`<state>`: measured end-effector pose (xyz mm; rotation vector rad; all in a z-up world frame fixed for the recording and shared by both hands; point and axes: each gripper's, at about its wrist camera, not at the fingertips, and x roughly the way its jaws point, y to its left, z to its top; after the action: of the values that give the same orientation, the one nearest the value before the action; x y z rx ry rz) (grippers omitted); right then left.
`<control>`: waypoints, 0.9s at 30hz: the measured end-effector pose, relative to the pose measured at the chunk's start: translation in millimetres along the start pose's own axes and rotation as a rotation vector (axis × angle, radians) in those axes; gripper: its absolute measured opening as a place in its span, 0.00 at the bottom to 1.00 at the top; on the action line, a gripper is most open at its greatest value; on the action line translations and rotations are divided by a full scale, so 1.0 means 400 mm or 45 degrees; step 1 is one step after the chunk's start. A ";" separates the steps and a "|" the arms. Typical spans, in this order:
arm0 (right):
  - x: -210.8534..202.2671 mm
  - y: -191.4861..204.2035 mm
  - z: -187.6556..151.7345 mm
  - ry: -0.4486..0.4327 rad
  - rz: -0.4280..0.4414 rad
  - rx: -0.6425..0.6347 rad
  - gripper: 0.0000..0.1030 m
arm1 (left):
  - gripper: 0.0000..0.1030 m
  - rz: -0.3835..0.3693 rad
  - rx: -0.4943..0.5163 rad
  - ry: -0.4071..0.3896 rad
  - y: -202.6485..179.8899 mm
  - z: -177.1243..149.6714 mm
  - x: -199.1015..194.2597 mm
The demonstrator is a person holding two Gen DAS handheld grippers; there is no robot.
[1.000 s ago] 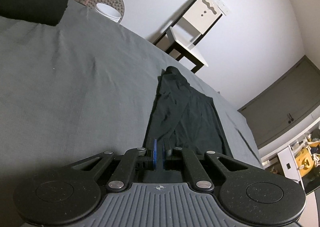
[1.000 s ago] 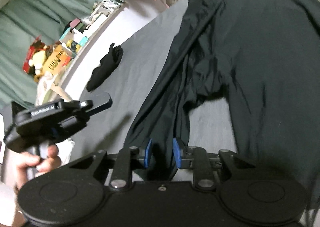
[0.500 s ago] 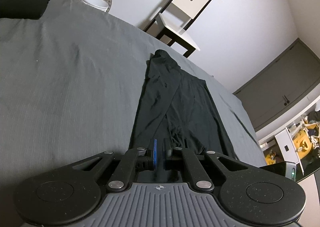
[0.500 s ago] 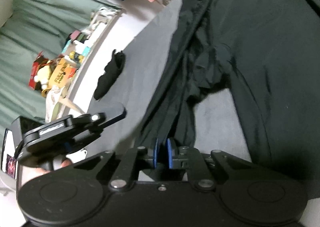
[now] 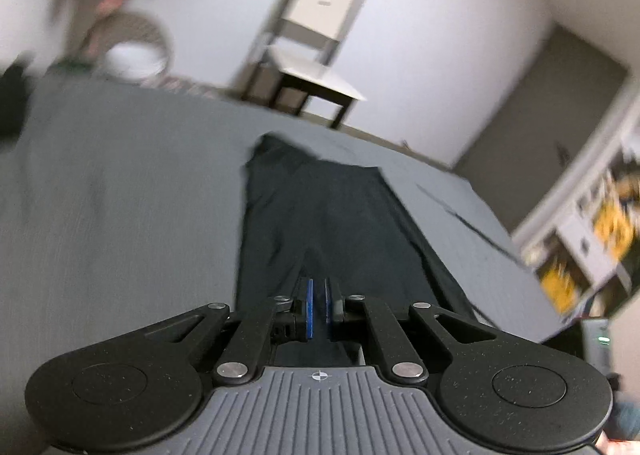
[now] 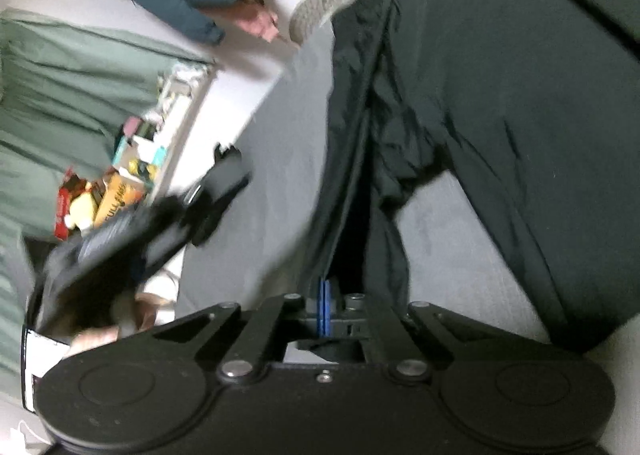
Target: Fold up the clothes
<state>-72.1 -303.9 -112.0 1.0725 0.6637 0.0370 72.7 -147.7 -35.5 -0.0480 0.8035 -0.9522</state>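
**Both claws pinch the dark garment**

The left gripper point(image 5: 317, 309) has its 2 blue pads drawn to a narrow slit, an edge of the dark garment point(image 5: 340, 223) caught between them; the cloth runs straight ahead over the grey bed sheet point(image 5: 120, 195). The right gripper point(image 6: 323, 309) is pressed fully together on a fold of the same garment point(image 6: 500, 103), which spreads ahead and to its right. Left of it, the blurred other tool point(image 6: 132, 231) hangs.

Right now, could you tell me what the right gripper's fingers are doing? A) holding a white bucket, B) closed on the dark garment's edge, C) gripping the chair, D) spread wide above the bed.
B: the right gripper has its blue fingers pressed together on the dark garment.
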 end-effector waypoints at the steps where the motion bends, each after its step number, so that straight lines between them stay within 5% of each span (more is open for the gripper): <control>1: -0.007 0.007 -0.001 -0.013 0.000 -0.026 0.01 | 0.20 0.015 0.066 0.037 -0.021 0.033 0.030; 2: -0.012 0.014 -0.002 -0.022 -0.010 -0.066 0.01 | 0.50 0.046 0.155 0.079 -0.051 0.067 0.068; 4: -0.015 0.022 -0.003 -0.034 -0.025 -0.145 0.01 | 0.85 0.114 0.332 0.110 -0.107 0.115 0.138; 5: -0.014 0.018 -0.001 -0.030 -0.019 -0.136 0.01 | 0.88 0.138 0.397 0.123 -0.131 0.136 0.170; 8: -0.017 0.010 0.008 -0.026 0.008 -0.106 0.01 | 0.88 0.203 0.571 0.165 -0.197 0.200 0.267; 16: -0.047 0.017 0.029 -0.033 0.086 -0.091 0.01 | 0.87 0.263 0.434 0.367 -0.210 0.335 0.459; 22: -0.073 0.029 0.042 -0.055 0.154 -0.080 0.01 | 0.60 0.353 0.307 0.498 -0.207 0.396 0.576; 27: -0.108 0.020 0.051 -0.073 0.194 -0.063 0.01 | 0.56 0.477 0.293 0.559 -0.211 0.395 0.638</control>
<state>-94.1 -331.0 -78.2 1.0706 0.5256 0.1531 194.4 -434.7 -41.9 0.5113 1.0546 -0.6971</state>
